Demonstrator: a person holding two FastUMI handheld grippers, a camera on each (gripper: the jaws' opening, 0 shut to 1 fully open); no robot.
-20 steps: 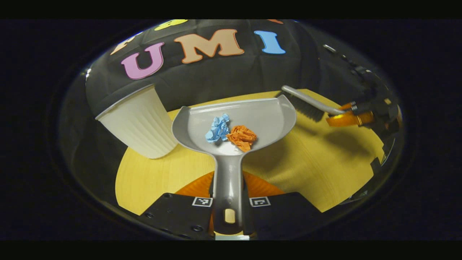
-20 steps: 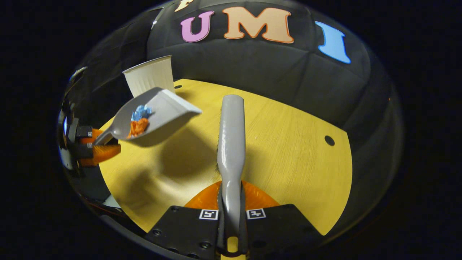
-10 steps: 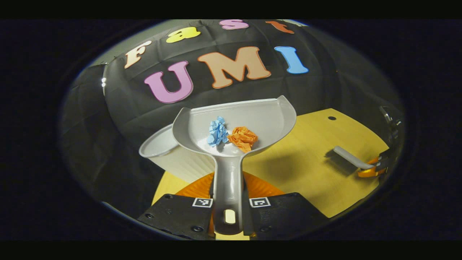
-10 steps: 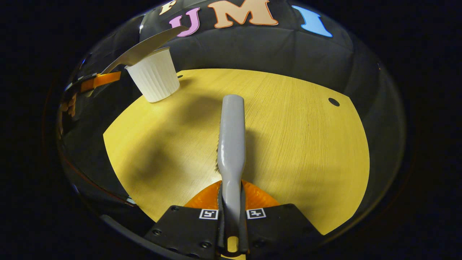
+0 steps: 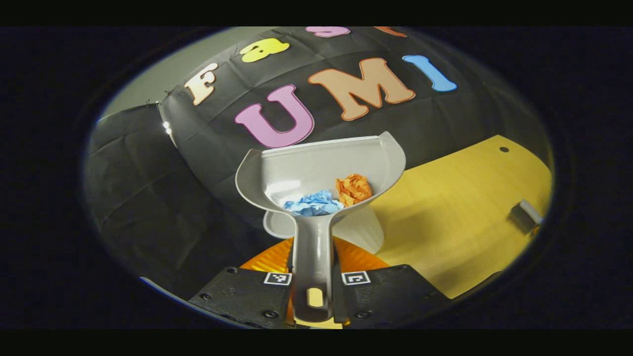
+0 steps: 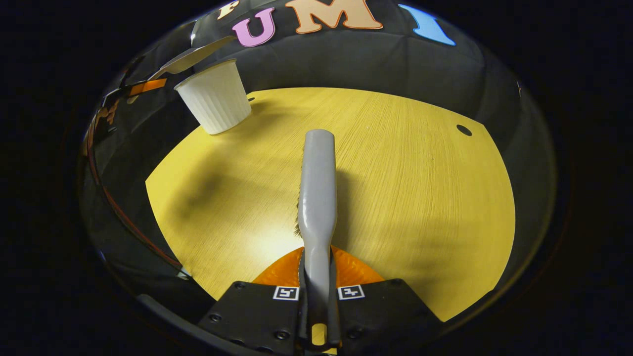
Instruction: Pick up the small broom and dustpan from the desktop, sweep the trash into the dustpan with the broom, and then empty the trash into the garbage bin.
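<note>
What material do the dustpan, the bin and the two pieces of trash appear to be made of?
Dustpan: likely moulded plastic, grey, smooth, with soft glare.
Garbage bin: probably plastic, white, matte, ribbed wall.
Blue trash and orange trash: crumpled paper, by the sharp creases.

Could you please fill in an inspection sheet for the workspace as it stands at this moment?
Surface: yellow wooden desktop, with a small hole near its far edge.
Job's things: grey dustpan held above the white ribbed bin, carrying a blue paper wad and an orange paper wad; broom held over the desktop.
Clutter: nothing seen.
Grippers: left gripper shut on the dustpan's handle; right gripper shut on the broom's handle.
Cables: nothing seen.
Surroundings: black cloth wall.
</note>
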